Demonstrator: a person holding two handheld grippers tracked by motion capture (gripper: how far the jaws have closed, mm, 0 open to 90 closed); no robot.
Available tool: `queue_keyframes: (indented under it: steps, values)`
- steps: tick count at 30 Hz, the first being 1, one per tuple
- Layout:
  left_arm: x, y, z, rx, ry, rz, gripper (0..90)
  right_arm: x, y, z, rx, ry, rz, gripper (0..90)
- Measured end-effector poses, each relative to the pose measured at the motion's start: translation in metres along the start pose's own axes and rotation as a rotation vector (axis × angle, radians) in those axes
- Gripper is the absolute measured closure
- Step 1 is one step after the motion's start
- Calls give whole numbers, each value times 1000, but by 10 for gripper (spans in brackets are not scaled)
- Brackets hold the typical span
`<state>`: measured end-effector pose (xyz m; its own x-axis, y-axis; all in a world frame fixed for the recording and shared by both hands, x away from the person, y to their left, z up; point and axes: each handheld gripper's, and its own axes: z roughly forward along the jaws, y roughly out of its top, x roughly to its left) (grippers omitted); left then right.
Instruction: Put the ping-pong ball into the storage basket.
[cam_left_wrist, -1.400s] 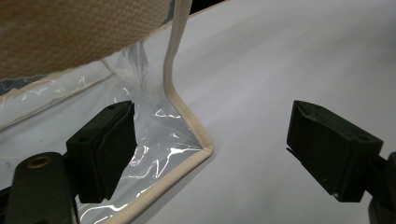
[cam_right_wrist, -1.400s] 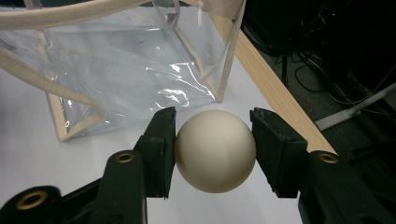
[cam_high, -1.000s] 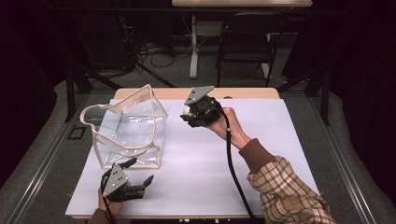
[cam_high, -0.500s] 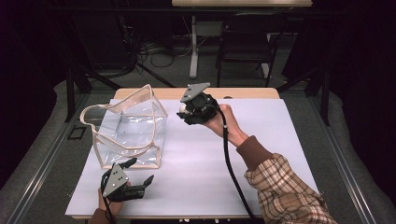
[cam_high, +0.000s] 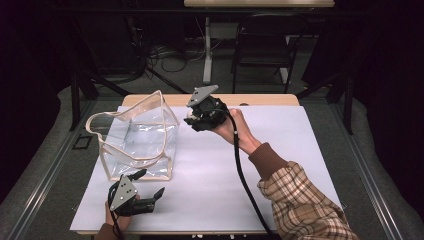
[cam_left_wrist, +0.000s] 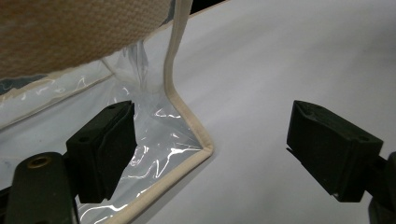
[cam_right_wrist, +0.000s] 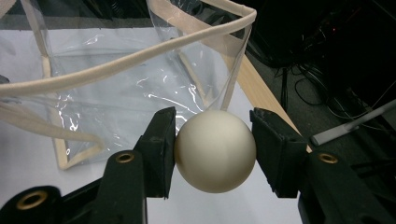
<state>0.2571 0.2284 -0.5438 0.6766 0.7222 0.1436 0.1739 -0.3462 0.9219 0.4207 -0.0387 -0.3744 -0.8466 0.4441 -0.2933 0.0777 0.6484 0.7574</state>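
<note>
From the high view, your right gripper (cam_high: 196, 120) hangs above the far middle of the white-covered table (cam_high: 280, 165), just beside the upper right corner of the clear plastic tote bag with cream fabric trim (cam_high: 137, 137). Its nose points left toward the bag. The bag stands upright on the left half of the table with its mouth open upward, and one cream handle loops out to the left. Your left gripper (cam_high: 150, 186) sits low at the near left edge, just in front of the bag's near bottom edge, its jaws spread wide and aimed right and a little away from you.

In the left gripper view, your jaws stand far apart with nothing between them. The bag's near bottom corner (cam_left_wrist: 203, 147) lies on the table between them, closer to the left jaw, and its cream vertical seam rises from that corner.

In the right gripper view, your jaws are closed on a smooth cream-white ball (cam_right_wrist: 215, 150), one pad on each side of it. The bag's open rim (cam_right_wrist: 140, 49) runs across just beyond and above the ball.
</note>
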Motion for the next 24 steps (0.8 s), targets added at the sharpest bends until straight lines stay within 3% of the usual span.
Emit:
queue_keyframes:
  steps: [24]
  values:
    - [0,0,0,-2,-2,-1,159,-5,8,3,-30,-1,15,512]
